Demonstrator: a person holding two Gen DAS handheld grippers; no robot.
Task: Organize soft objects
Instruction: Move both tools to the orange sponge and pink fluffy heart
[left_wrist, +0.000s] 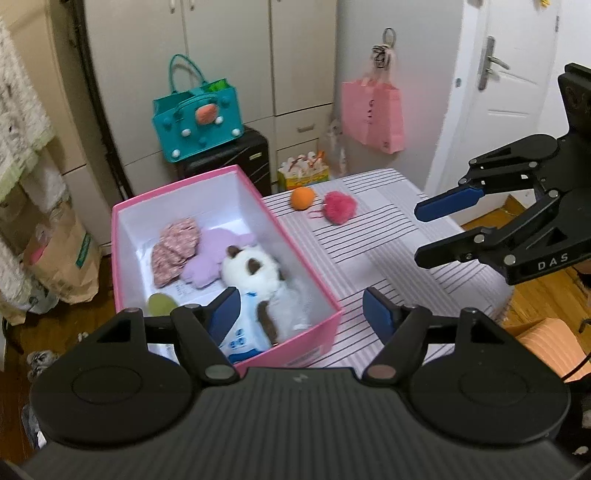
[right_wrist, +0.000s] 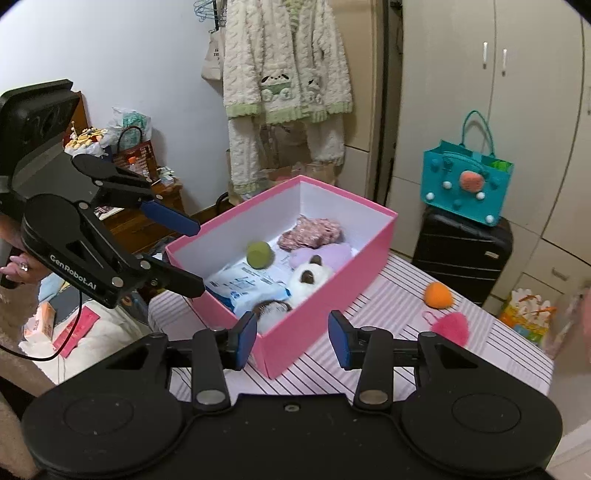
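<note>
A pink box stands on the striped table. It holds a white-and-brown plush, a lilac plush, a pink patterned cloth, a green ball and a white-and-blue packet. An orange ball and a pink pompom lie on the table beyond the box. My left gripper is open and empty over the box's near end. My right gripper is open and empty above the table.
A teal bag sits on a black suitcase behind the table. A pink bag hangs on the wall. Paper bags stand on the floor at left. Striped table.
</note>
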